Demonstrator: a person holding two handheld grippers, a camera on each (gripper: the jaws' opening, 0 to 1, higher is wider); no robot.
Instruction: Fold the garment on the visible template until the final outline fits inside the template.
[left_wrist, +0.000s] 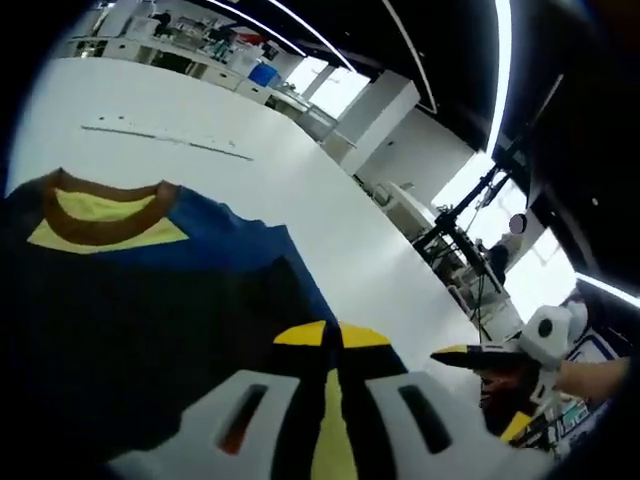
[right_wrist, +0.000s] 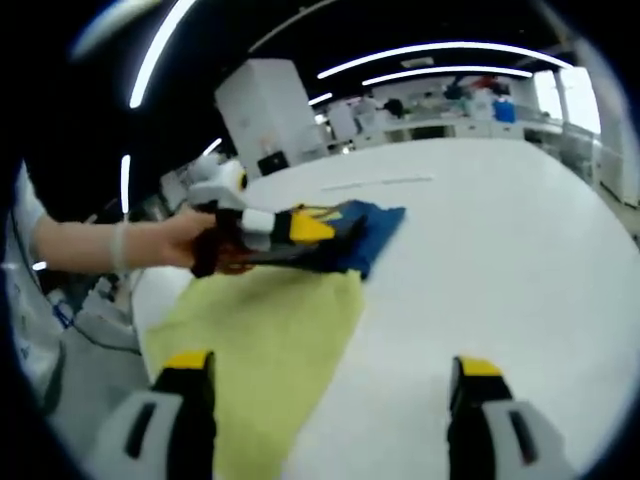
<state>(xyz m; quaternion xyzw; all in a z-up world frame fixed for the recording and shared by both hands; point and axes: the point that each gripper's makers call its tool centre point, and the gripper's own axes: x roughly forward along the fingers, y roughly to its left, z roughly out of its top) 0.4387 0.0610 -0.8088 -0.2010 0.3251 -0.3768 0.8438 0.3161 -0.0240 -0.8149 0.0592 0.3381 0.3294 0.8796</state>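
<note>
Item 1, surface: a broad white table (right_wrist: 500, 250), matte, with a faint line of marks far across it (left_wrist: 165, 137). Room behind: white cabinets and workbenches (left_wrist: 190, 50), long ceiling light strips (right_wrist: 440, 50), tripod stands by a bright window (left_wrist: 460, 235).

Item 2, template: a pale yellow-green rectangular sheet (right_wrist: 260, 350) lying flat on the table, nearest my right tongs.

Item 3, garment: a dark navy and blue fabric shirt with yellow chest panel and brown ribbed collar (left_wrist: 150, 290), (collar end away from my left camera). In the right gripper view its blue bulk (right_wrist: 365, 235) sits at the far end of the template, partly lifted.

Item 4, left tongs (left_wrist: 332, 345): yellow-tipped jaws closed together on the shirt's edge, fabric pinched between them. A person's hand (right_wrist: 195, 240) holds this tool, forearm reaching in level.

Item 5, right tongs (right_wrist: 330, 375): jaws spread wide, nothing between them, hovering over the table and template edge.
</note>
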